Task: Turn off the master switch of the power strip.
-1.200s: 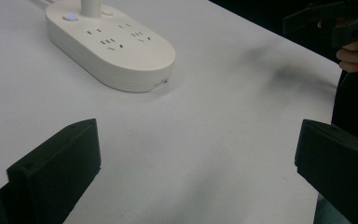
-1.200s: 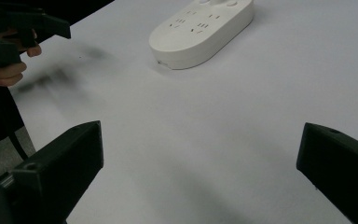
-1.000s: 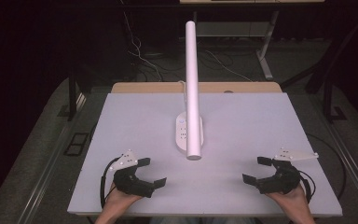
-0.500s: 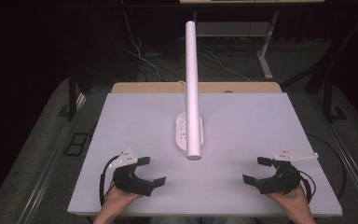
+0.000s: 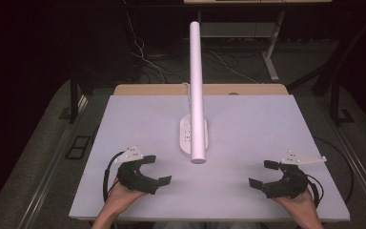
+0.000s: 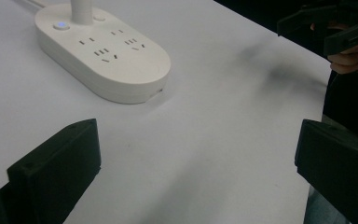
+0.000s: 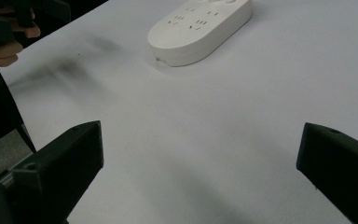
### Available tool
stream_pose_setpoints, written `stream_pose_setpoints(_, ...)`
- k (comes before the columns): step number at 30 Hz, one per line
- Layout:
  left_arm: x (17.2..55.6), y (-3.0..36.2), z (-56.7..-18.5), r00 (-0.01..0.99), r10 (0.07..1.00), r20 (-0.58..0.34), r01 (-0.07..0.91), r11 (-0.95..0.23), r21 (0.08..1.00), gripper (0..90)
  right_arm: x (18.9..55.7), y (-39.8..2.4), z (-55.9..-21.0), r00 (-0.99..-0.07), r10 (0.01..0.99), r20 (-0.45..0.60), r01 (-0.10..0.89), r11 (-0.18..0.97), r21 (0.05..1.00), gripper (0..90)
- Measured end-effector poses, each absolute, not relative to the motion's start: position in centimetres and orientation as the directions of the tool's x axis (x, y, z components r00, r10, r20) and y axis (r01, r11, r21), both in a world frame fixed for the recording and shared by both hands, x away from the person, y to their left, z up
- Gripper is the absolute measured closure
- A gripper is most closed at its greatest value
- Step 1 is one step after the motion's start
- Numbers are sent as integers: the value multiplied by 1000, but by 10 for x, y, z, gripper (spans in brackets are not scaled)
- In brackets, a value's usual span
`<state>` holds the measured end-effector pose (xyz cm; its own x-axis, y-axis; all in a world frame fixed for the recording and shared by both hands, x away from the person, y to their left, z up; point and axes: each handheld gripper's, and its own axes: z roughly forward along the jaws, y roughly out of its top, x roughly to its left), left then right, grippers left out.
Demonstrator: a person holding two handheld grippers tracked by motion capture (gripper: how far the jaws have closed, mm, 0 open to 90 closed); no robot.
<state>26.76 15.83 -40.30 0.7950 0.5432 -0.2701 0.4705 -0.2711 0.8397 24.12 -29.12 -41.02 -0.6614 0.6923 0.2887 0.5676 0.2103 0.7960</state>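
The high view looks forward and down on the whole table [image 5: 248, 129] from above its near edge, while the 2 gripper views sit low and close over it, facing inward, sharing the white power strip [image 6: 103, 53] at its middle.

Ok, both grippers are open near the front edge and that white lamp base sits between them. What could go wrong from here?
1. The lamp is tall on a small base; a push high on the pole could tip it.
2. Its light is on and a cable trails behind, which may drag.
3. The left hand-held gripper and right hand-held gripper approach the base from opposite sides and might collide.
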Motion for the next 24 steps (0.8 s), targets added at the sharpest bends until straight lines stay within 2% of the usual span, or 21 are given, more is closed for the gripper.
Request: stream_pose_setpoints(24,299,146,-381,807,532,-256,470,-316,824,0,241,-293,-411,-656,698,288,568,205,797,0)
